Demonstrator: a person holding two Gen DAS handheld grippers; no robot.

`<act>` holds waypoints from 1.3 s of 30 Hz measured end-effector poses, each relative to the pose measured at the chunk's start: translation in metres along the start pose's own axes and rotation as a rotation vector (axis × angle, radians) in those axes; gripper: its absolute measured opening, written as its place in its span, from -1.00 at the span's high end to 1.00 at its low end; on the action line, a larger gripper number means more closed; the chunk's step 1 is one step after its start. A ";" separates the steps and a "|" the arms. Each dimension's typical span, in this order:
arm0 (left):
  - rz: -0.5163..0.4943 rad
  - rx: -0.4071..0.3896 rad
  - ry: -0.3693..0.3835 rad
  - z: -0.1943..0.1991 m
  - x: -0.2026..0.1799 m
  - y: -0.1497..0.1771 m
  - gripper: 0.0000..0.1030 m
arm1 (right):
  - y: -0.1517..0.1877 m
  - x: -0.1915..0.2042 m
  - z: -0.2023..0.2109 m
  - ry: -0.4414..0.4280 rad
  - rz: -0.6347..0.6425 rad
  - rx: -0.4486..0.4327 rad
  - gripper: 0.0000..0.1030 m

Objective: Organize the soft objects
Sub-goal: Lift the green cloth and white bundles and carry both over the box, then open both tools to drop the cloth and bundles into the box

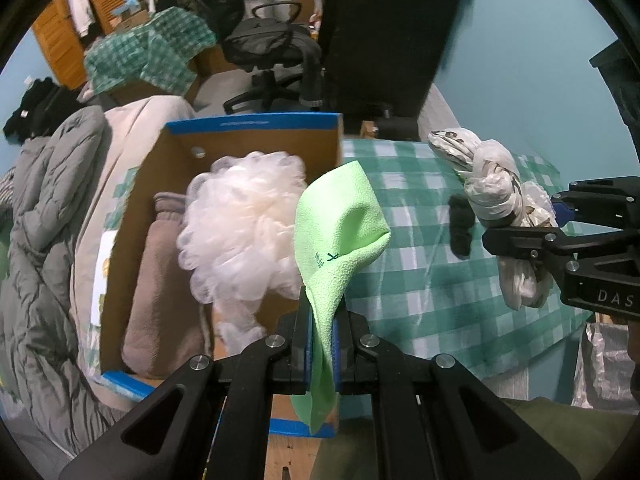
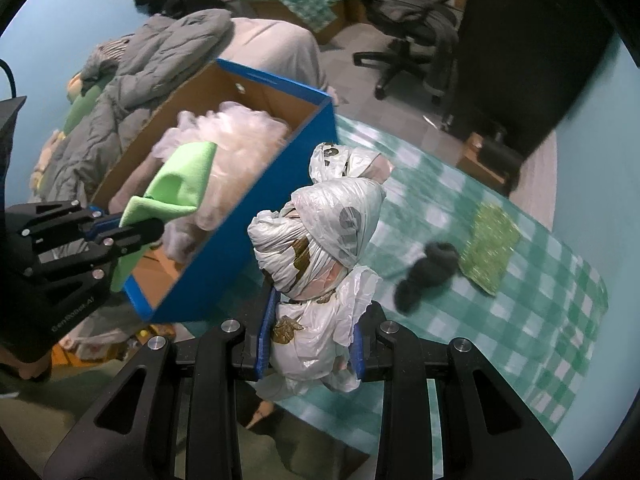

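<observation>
Green cloth [image 1: 340, 220] hangs clamped between the left gripper's [image 1: 323, 354] fingers at lower centre, over the blue cardboard box [image 1: 256, 128] holding a white mesh pouf [image 1: 240, 224]. Right gripper's [image 2: 312, 352] fingers grip a knotted plastic bag [image 2: 320, 236] above the checked table [image 2: 520, 340].

White letters "DAS", cut by the frame edge, on right gripper [image 1: 520, 229] body. "GenRobot.AI", faint, on left gripper [image 2: 138, 227] body. Dark print on green cloth [image 1: 344, 216] unreadable.
</observation>
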State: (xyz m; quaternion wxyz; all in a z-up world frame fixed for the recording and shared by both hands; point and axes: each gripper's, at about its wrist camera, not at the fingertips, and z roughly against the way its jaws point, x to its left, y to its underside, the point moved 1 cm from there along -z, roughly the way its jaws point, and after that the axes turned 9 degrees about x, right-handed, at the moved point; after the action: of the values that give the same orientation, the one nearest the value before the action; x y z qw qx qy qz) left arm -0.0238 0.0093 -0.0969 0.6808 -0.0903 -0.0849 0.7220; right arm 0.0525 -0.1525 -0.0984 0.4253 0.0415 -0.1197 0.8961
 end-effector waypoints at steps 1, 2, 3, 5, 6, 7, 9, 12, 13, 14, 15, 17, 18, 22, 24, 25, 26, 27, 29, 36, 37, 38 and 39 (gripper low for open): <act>0.008 0.000 -0.002 0.000 0.004 0.001 0.86 | -0.003 0.005 -0.001 -0.004 0.009 0.000 0.43; 0.018 -0.001 -0.005 0.001 0.008 0.002 0.86 | -0.005 0.008 -0.003 -0.008 0.016 0.001 0.43; 0.027 -0.002 -0.008 0.001 0.012 0.002 0.86 | -0.008 0.013 -0.004 -0.013 0.025 0.001 0.43; 0.045 -0.003 -0.012 0.001 0.021 0.004 0.86 | -0.013 0.021 -0.007 -0.020 0.041 0.003 0.43; 0.056 -0.004 -0.017 0.000 0.026 0.004 0.86 | -0.016 0.026 -0.008 -0.025 0.051 0.004 0.43; 0.064 -0.004 -0.021 -0.001 0.030 0.005 0.86 | -0.019 0.030 -0.009 -0.028 0.058 0.004 0.43; 0.083 -0.004 -0.030 -0.003 0.038 0.007 0.86 | -0.025 0.039 -0.012 -0.040 0.069 0.003 0.43; 0.112 0.000 -0.040 -0.006 0.055 0.008 0.86 | -0.033 0.048 -0.016 -0.058 0.078 0.004 0.43; 0.117 0.001 -0.043 -0.007 0.059 0.009 0.86 | -0.036 0.052 -0.018 -0.062 0.082 0.004 0.43; 0.125 0.003 -0.046 -0.009 0.064 0.009 0.86 | -0.038 0.055 -0.019 -0.066 0.086 0.004 0.43; 0.131 0.005 -0.046 -0.010 0.069 0.010 0.86 | -0.041 0.059 -0.020 -0.069 0.091 0.003 0.43; 0.140 0.006 -0.047 -0.012 0.075 0.010 0.86 | -0.044 0.065 -0.024 -0.072 0.101 0.005 0.43; 0.144 0.007 -0.048 -0.014 0.078 0.011 0.86 | -0.046 0.069 -0.025 -0.075 0.104 0.008 0.43; 0.158 0.002 -0.050 -0.018 0.091 0.011 0.86 | -0.051 0.082 -0.030 -0.101 0.118 0.020 0.43; 0.168 0.001 -0.043 -0.020 0.095 0.011 0.86 | -0.053 0.089 -0.035 -0.109 0.126 0.031 0.43; 0.172 0.002 -0.040 -0.022 0.098 0.011 0.86 | -0.054 0.092 -0.038 -0.114 0.128 0.037 0.43; 0.174 0.001 -0.038 -0.023 0.101 0.011 0.86 | -0.054 0.095 -0.040 -0.121 0.128 0.043 0.43; 0.176 0.002 -0.040 -0.025 0.103 0.012 0.86 | -0.055 0.097 -0.042 -0.129 0.129 0.048 0.43; 0.176 0.007 -0.040 -0.029 0.107 0.012 0.86 | -0.057 0.102 -0.048 -0.142 0.128 0.061 0.43; 0.151 0.023 -0.049 -0.043 0.111 0.015 0.86 | -0.055 0.116 -0.069 -0.139 0.142 0.106 0.43; 0.147 0.028 -0.044 -0.044 0.111 0.015 0.85 | -0.055 0.118 -0.072 -0.135 0.143 0.111 0.43; 0.145 0.035 -0.045 -0.047 0.112 0.015 0.85 | -0.055 0.119 -0.074 -0.135 0.142 0.112 0.43; 0.144 0.041 -0.051 -0.048 0.112 0.016 0.85 | -0.055 0.120 -0.075 -0.136 0.142 0.115 0.42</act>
State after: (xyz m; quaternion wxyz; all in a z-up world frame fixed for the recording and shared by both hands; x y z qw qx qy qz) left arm -0.0336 0.1203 -0.1488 0.6265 -0.0637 -0.0805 0.7727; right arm 0.0209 -0.0098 -0.1399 0.3485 0.1181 -0.0994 0.9245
